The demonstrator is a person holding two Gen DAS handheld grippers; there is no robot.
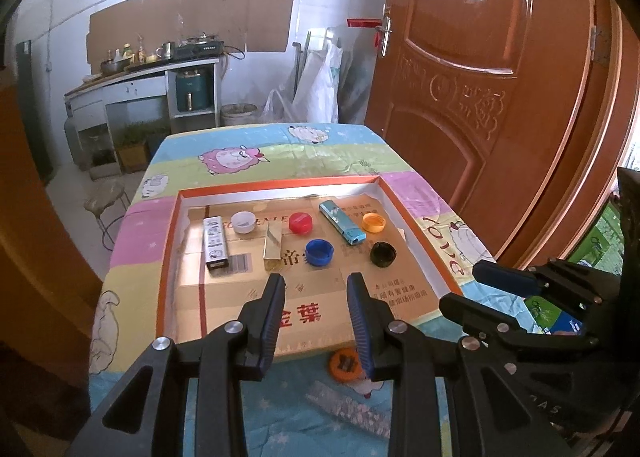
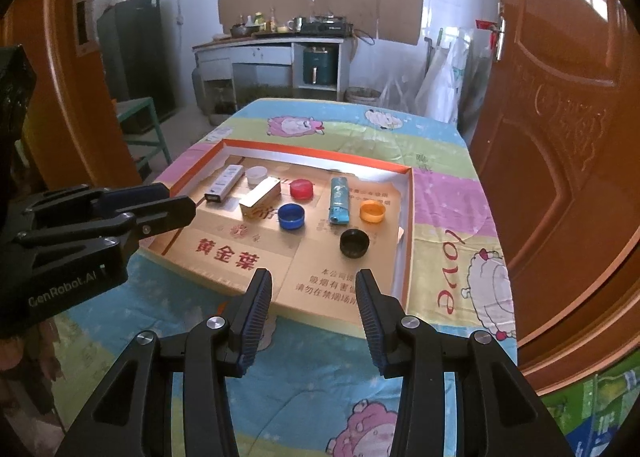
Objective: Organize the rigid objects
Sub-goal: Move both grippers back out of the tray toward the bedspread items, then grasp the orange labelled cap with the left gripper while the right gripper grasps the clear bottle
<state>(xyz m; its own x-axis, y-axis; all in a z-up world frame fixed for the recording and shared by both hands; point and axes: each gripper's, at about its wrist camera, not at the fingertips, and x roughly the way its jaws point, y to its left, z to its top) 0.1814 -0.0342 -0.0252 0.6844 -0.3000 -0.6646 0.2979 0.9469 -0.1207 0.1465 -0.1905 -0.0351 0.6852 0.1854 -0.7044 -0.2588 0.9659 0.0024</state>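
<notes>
Between my left gripper (image 1: 316, 281) fingers nothing is held, jaws partly apart; same for my right gripper (image 2: 314, 277), a bit wider and empty. Outward from the left tips, lower centre of the left view, an orange cap (image 1: 345, 366) lies on the tablecloth (image 1: 280, 417) just under the right finger, outside the tray (image 1: 170, 241). Beyond it, mid-frame, the sorted pieces sit in the tray: gold box (image 1: 273, 252), blue cap (image 1: 319, 252), black cap (image 1: 383, 254). A clear strip-like thing (image 1: 348, 407) lies lower, long axis slanting toward lower right. I judge the left hand nearer the stray cap.
</notes>
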